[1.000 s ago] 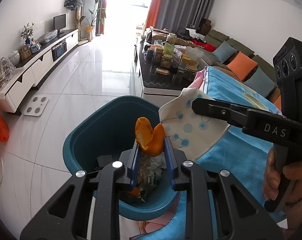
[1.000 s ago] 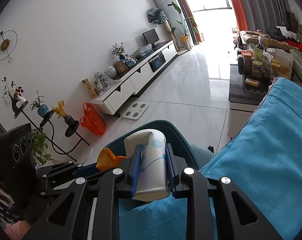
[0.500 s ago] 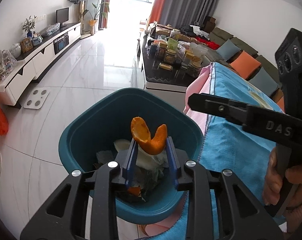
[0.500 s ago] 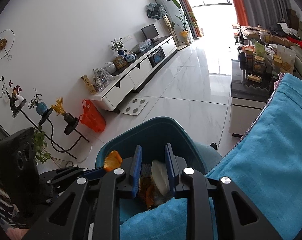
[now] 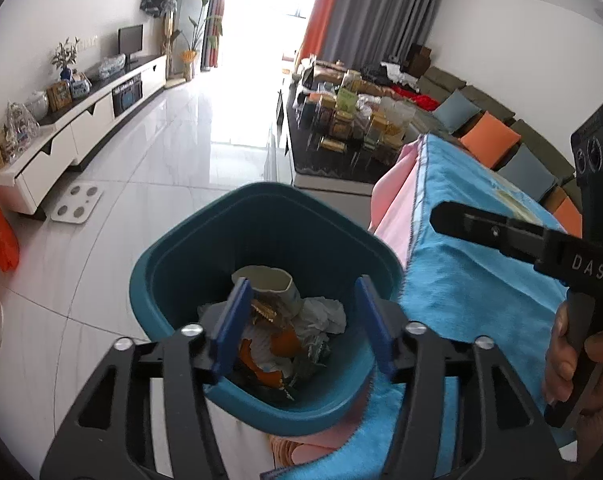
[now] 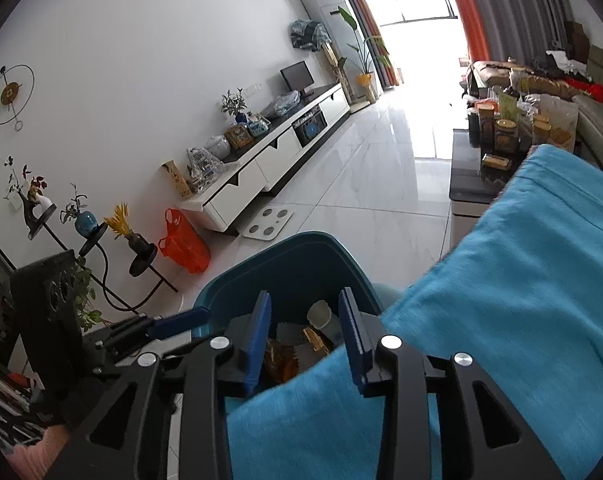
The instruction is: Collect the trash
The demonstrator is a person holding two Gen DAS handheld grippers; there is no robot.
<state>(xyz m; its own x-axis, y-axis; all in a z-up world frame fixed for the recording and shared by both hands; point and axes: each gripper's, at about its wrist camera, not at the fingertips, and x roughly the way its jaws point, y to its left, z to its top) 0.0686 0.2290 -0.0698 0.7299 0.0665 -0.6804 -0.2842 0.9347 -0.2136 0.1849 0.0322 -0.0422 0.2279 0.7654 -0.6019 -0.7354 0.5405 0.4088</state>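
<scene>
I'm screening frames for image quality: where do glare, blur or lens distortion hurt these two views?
Left wrist view: the window blows out white and glares across the floor; the teal bin and its trash stay sharp. Right wrist view: the window is likewise overexposed, the blue cloth looks smeared, and the TV cabinet bows with the fisheye.
</scene>
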